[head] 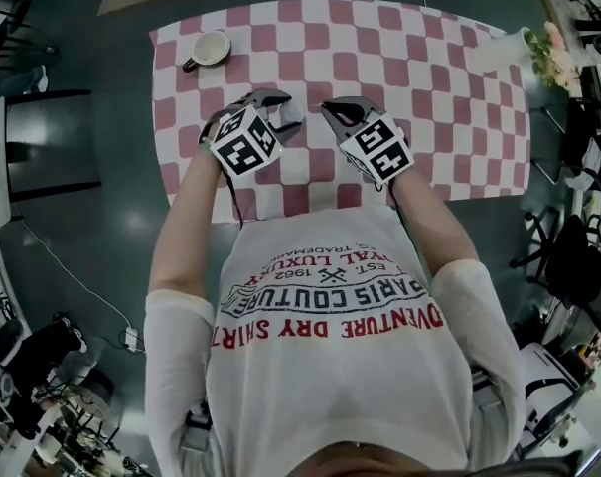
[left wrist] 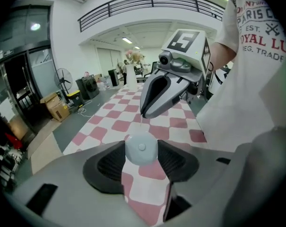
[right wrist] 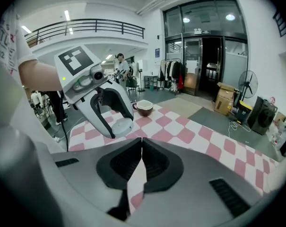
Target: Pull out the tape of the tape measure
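Observation:
A small round pale tape measure (left wrist: 141, 151) sits between the pads of my left gripper (left wrist: 141, 144), which is shut on its case. In the head view the tape measure (head: 292, 114) is held just above the checked tablecloth (head: 429, 87), in front of my chest. My right gripper (head: 327, 107) points at it from the right, its tips a short way off. A thin pale strip runs from the case to those tips (left wrist: 143, 115). In the right gripper view the right gripper (right wrist: 142, 141) is shut, and the tape measure (right wrist: 121, 125) shows just beyond it.
A brown cup (head: 210, 50) stands at the table's far left; it also shows in the right gripper view (right wrist: 144, 107). A vase of flowers (head: 548, 53) stands at the far right corner. Chairs and desks surround the table. A person (right wrist: 119, 65) stands far off.

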Tool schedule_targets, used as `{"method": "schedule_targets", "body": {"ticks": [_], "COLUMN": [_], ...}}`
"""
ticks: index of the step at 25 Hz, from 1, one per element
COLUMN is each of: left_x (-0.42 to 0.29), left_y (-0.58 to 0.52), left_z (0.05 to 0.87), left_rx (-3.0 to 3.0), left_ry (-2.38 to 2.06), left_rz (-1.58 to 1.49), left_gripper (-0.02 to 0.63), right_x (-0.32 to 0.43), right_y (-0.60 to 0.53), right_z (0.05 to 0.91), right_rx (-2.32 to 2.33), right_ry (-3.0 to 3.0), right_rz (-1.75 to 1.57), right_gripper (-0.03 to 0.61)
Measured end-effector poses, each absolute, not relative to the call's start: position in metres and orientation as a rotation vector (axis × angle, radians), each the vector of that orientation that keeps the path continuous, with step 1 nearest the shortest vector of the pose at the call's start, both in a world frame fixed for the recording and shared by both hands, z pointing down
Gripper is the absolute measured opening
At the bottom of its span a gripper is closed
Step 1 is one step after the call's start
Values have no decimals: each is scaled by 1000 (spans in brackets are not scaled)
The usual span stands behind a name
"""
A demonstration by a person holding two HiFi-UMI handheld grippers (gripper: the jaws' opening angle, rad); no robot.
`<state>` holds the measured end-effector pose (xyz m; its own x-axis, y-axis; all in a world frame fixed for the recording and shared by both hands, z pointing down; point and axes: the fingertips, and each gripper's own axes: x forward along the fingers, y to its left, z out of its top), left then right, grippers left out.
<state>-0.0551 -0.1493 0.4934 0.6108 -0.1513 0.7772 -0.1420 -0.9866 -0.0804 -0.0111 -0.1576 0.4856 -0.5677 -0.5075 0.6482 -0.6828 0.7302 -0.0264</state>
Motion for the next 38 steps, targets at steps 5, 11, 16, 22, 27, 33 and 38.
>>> {"method": "schedule_targets", "body": {"ticks": [5,11,16,22,27,33,38], "left_x": [-55,-73,-83,-81,-102,-104,-108], "left_y": [-154,-166,-171,-171,-180,-180,-178], "left_z": [493,492,489,475,471,467,467], "left_rx": [-2853,-2887,-2930,-2986,-3052,-3017,-3008], "left_ry": [359,513,613,744,919,986,1015], "left_rz": [-1337,-1349,-1329,-1206,-1153,-1135,-1128], "left_gripper": [230,230,230,230,230,230,230], "right_x": [-10,15,23,37,66,62,74], "right_y": [-163,-173,-178,-184,-185,-179,-180], "right_z": [485,490,487,476,475,472,467], "right_rx": [952,1068,1144,1281,1384,1394,1444], "right_ry": [-2245,-2169,-2171,-2146,-2079,-2070,-2048], "right_rz": [372,449,522,552,552,496,482], "right_gripper": [32,32,32,32,32,32,32]}}
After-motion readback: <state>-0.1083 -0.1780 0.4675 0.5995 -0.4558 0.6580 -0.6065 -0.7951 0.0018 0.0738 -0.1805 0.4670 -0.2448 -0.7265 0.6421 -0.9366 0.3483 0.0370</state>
